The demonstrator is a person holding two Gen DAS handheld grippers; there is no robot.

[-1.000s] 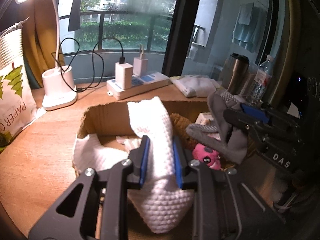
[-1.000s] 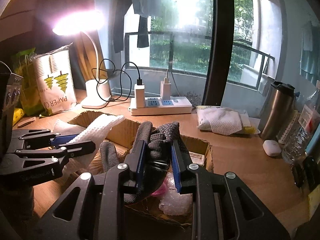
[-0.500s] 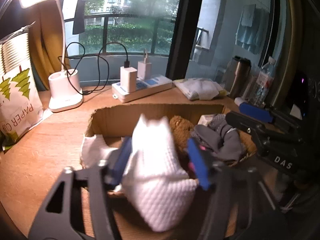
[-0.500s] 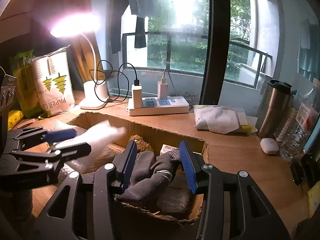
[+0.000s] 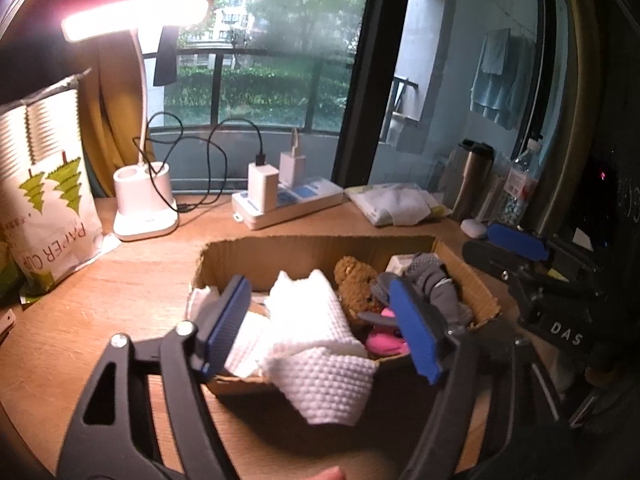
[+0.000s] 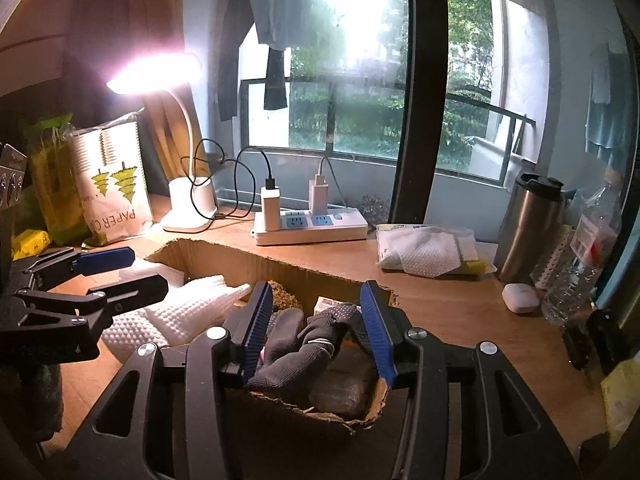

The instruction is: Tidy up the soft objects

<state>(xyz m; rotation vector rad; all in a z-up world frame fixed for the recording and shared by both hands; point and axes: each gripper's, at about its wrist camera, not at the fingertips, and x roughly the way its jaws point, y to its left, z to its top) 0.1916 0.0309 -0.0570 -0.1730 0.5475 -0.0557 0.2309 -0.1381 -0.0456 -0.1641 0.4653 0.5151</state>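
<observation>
Now both grippers are seen spread wide above a cardboard box (image 5: pixel 320 254) on a wooden desk (image 5: pixel 100 304), and nothing is held in either. The left gripper (image 5: pixel 320 330) has its blue pads (image 5: pixel 226 324) apart on either side of a white waffle-weave cloth (image 5: pixel 316 344), which lies in the box with its near end draped over the front wall. Beside the cloth, to its right, a brown teddy bear (image 5: pixel 356 284) is lodged, with something pink (image 5: pixel 384 340) below it. The right gripper (image 6: pixel 318 330) is opened around a dark grey glove (image 6: pixel 304 344), which rests in the right part of the box on a clear plastic packet (image 6: pixel 344 390); whether the pads touch the glove cannot be told. Behind the box, a white power strip (image 6: pixel 312 226) with two chargers plugged in, a lit desk lamp (image 5: pixel 142 204), a paper-cup bag (image 5: pixel 48 216), a pack of tissues (image 6: pixel 428 250) and a steel flask (image 6: pixel 528 228) are set along the window side.
</observation>
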